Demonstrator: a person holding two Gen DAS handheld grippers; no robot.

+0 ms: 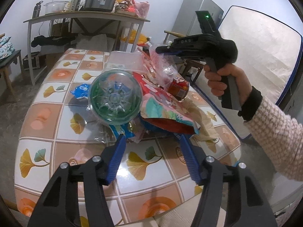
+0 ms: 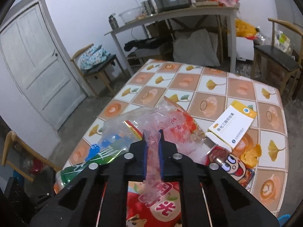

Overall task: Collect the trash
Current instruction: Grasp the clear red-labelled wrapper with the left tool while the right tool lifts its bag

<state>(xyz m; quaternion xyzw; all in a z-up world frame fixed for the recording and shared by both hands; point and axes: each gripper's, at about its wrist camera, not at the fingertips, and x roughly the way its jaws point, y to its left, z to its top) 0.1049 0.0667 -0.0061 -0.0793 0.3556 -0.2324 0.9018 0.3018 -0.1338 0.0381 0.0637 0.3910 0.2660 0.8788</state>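
A heap of trash lies on the tiled tablecloth (image 1: 47, 113). It holds a green plastic bottle (image 1: 115, 98) seen end-on, a red can (image 1: 179, 89), snack wrappers (image 1: 161, 111) and a clear pinkish plastic bag (image 1: 161, 66). My left gripper (image 1: 152, 137) stands open just in front of the heap, with nothing pressed between its blue pads. My right gripper (image 2: 153, 138) is shut on a twisted strip of the plastic bag (image 2: 170, 124), above the green bottle (image 2: 85, 162) and the can (image 2: 233, 164). From the left wrist view the right gripper (image 1: 164, 50) is over the heap's far side, held by a hand.
A white and yellow box (image 2: 233, 124) and an orange scrap (image 2: 250, 155) lie on the table (image 2: 208, 83). A grey desk (image 2: 170, 15) with a cooker stands at the back. Chairs (image 2: 274, 56) flank the table, a door (image 2: 37, 66) is on the left, and a mattress (image 1: 261, 56) leans on the right.
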